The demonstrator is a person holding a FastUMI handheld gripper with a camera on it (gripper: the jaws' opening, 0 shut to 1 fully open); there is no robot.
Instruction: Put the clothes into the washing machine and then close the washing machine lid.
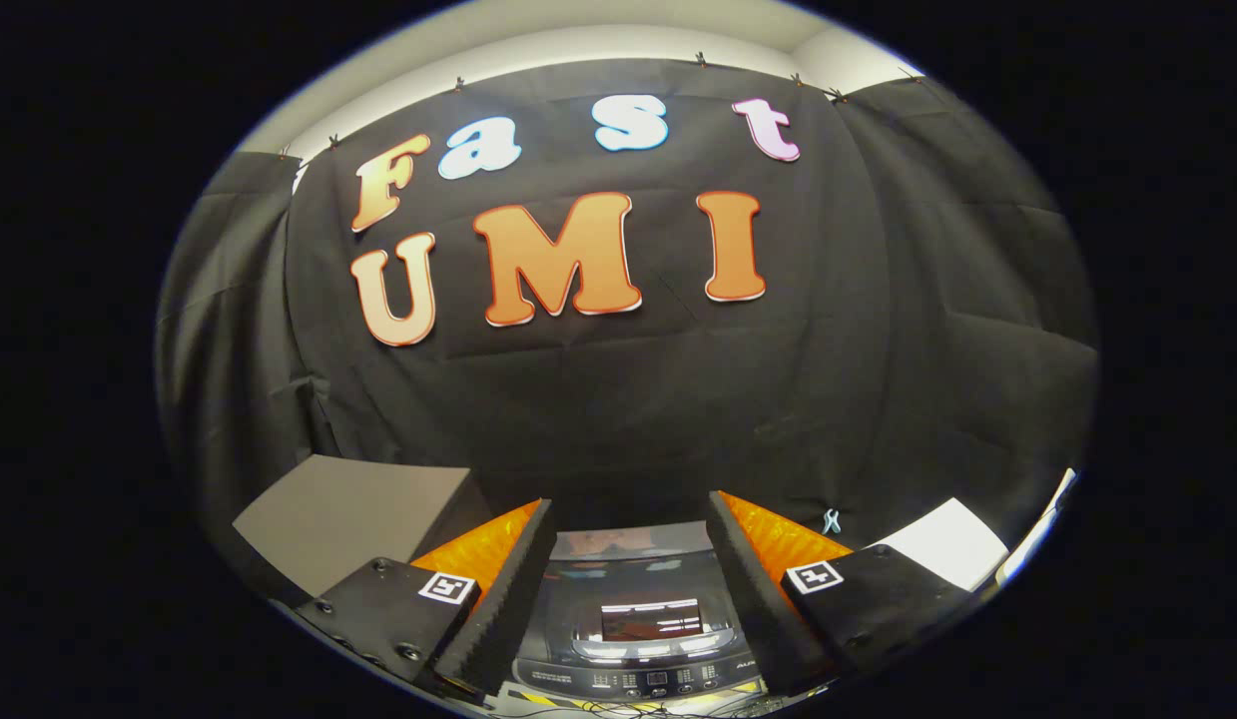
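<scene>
Gripper (pixel 630 559) fingers spread wide, holding nothing; washing machine (pixel 633 639) between them, its glossy lid (pixel 638 624) shut.

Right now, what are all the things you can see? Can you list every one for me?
Washing machine: one, dark grey with a glossy lid that looks shut, just ahead of the fingers and seen through the gap between them.
Control panel: one, dark with small buttons, on the machine's near edge.
Grey box: one, plain grey, beside the machine, beyond one finger.
White sheet: one, white, flat, on the machine's other side.
Small clip: one, pale blue, on the black cloth near the white sheet.
Black cloth wall: one, black, behind everything.
Fingers: two, black foam pads with orange backs, spread apart, holding nothing.
</scene>
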